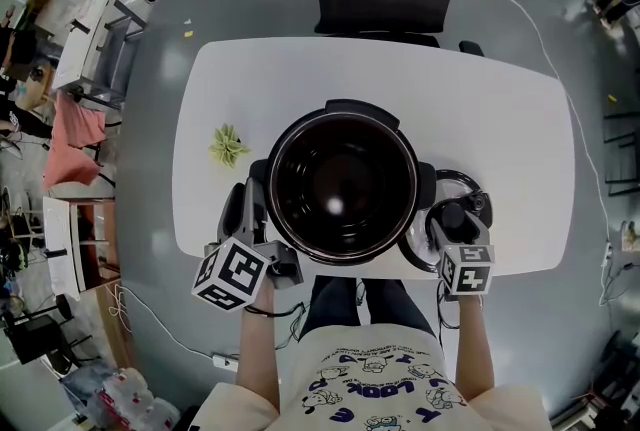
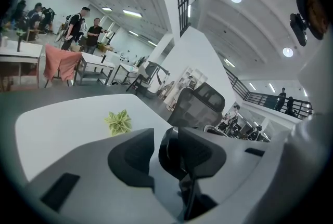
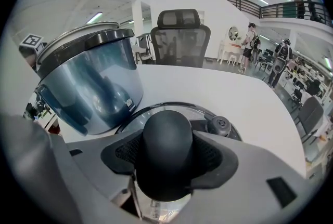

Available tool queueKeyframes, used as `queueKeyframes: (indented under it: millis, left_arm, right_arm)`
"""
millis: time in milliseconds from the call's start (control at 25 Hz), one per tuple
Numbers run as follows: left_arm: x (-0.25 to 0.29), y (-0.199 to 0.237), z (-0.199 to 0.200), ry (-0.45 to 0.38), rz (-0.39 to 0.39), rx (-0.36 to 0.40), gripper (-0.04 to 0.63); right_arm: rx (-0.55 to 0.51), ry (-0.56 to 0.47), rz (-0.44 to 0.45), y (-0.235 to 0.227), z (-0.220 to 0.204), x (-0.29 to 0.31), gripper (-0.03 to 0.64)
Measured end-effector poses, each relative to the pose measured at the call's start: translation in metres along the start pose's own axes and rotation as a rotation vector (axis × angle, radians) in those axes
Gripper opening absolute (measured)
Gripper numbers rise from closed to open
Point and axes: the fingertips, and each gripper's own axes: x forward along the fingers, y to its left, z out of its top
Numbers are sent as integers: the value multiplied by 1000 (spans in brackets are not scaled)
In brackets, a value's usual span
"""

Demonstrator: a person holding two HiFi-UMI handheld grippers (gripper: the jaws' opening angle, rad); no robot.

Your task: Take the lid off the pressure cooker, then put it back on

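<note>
Left gripper [image 1: 255,197] is clamped on pressure cooker [image 1: 343,116] handle [image 2: 167,147]. Right gripper [image 1: 455,219] is closed on lid [image 1: 470,187] knob [image 3: 166,150]. Lid is laid beside the cooker; green paper plant [image 1: 228,145] is left nearby.

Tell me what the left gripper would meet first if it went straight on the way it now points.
The black side handle of the lidless black pressure cooker, which stands between the jaws of the left gripper. Behind it comes the cooker's wall, though depth is hard to judge.
</note>
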Motion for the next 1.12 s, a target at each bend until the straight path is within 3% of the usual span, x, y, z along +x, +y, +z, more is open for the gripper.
queueKeyframes:
  millis: [1120]
  left_arm:
    - [-4,-6,-3,15,44,59,146]
  right_arm:
    - [-59,17,68,6,19,-102,295]
